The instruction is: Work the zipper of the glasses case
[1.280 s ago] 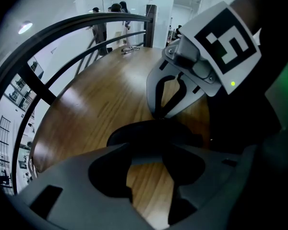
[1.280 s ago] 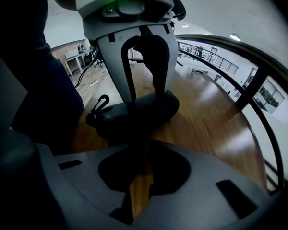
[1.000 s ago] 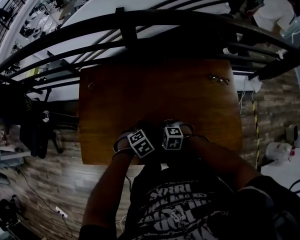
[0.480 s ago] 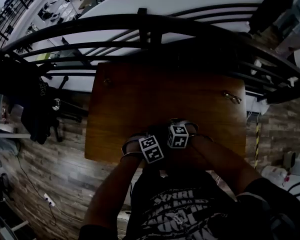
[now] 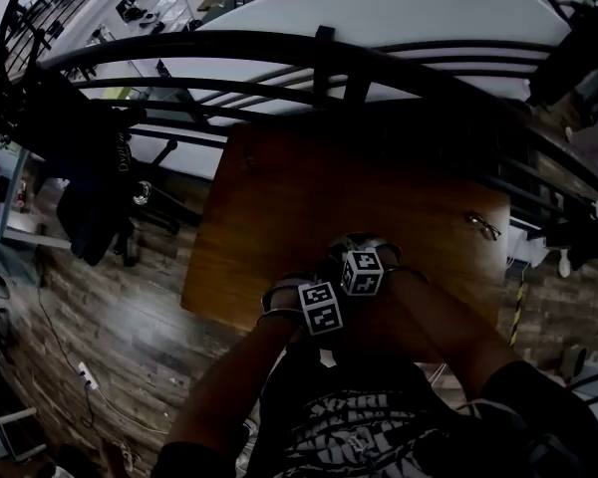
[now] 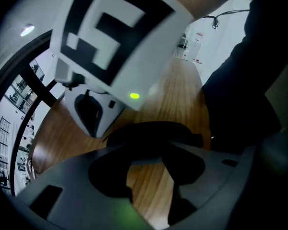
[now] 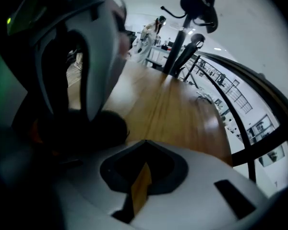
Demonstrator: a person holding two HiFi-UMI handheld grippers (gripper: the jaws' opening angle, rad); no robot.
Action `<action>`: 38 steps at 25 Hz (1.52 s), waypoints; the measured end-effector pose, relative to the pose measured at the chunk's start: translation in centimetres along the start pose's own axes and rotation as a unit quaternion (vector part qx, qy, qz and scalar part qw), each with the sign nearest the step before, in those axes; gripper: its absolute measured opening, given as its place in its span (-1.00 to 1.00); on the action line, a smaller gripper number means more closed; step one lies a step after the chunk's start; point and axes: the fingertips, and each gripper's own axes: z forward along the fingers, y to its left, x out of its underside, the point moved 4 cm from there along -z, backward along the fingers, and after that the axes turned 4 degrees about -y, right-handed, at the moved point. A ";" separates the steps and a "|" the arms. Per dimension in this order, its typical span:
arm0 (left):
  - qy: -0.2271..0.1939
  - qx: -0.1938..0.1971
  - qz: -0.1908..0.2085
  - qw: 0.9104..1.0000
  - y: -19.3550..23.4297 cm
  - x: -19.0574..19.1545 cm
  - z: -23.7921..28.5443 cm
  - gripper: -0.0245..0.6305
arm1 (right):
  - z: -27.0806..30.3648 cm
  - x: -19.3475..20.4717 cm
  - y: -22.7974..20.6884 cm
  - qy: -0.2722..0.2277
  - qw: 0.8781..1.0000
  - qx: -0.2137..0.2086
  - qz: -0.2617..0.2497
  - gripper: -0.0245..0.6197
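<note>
Case [image 6: 153,131] sits at the near edge of the tabletop [image 5: 309,197], clamped wide in our left tongs [image 6: 151,152], we judge to stop it sliding, while our right tongs [image 7: 143,174], just clenched shut on nothing visible beside it, seem to lack the zipper pull.

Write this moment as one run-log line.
left gripper: wide, at glasses case, grip unclear | right gripper: shut, empty

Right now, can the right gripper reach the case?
Probably yes. The case lies close beside the right gripper, with nothing between. The left gripper holds it. The right jaws have just closed empty, so they must open first.
</note>
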 end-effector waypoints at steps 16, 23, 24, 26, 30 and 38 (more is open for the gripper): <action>-0.011 -0.006 -0.012 1.000 -1.2 0.5 -1.4 -0.29 | -6.0 2.8 2.9 0.010 0.974 0.041 0.223 -0.93; -0.060 -0.022 -0.031 0.998 -0.7 -1.4 -1.0 -0.30 | -12.3 7.0 13.0 -0.002 0.908 0.116 0.403 -0.93; -0.071 -0.027 -0.040 0.996 -0.7 -0.8 -1.4 -0.31 | -12.9 6.4 14.5 -0.004 0.895 0.129 0.427 -0.93; -0.099 -0.033 -0.066 0.992 -0.7 0.4 -2.4 -0.33 | -14.4 5.4 16.7 -0.005 0.868 0.160 0.471 -0.93; -0.167 -0.054 -0.128 0.976 -0.1 1.9 -3.7 -0.52 | -16.6 5.6 18.3 -0.007 0.829 0.217 0.515 -0.93; -0.348 -0.097 -0.235 0.903 -0.1 -1.8 -12.2 -0.90 | -22.9 3.9 16.6 -0.093 0.777 0.307 0.542 -0.93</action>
